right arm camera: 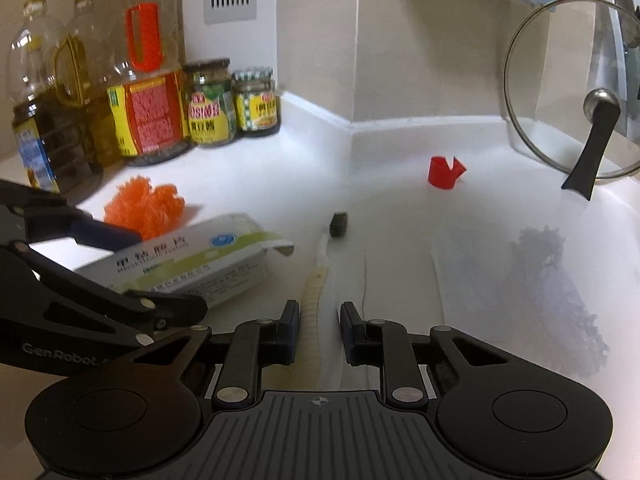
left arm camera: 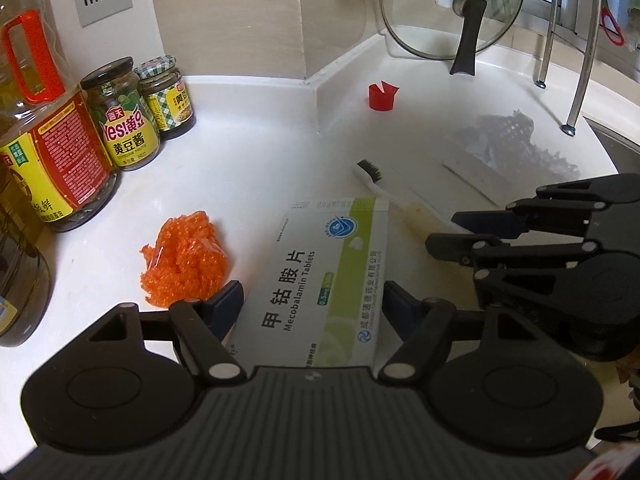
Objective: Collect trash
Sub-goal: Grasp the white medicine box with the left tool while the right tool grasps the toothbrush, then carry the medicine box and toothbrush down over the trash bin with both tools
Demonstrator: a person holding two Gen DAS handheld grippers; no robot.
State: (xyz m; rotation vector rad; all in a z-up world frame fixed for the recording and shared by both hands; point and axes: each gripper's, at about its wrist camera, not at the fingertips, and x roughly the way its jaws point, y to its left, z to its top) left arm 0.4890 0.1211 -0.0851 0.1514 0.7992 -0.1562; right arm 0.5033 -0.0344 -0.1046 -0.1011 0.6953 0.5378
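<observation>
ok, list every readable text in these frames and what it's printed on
"甲钴胺片 Mecobalamin Tablets", "0.5mg": medicine box.
"Yes!黄豆", "黄豆酱": taller sauce jar.
"GenRobot": left gripper, on its body in the right wrist view.
Oil bottle label, smaller jar label, box's fine print: too small or blurred to read.

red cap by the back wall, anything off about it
Yes. The red cap has a V-shaped split in its rim, so it looks torn or cracked. It stands alone on the white counter, away from the oil bottles, with no matching container beside it.
</observation>
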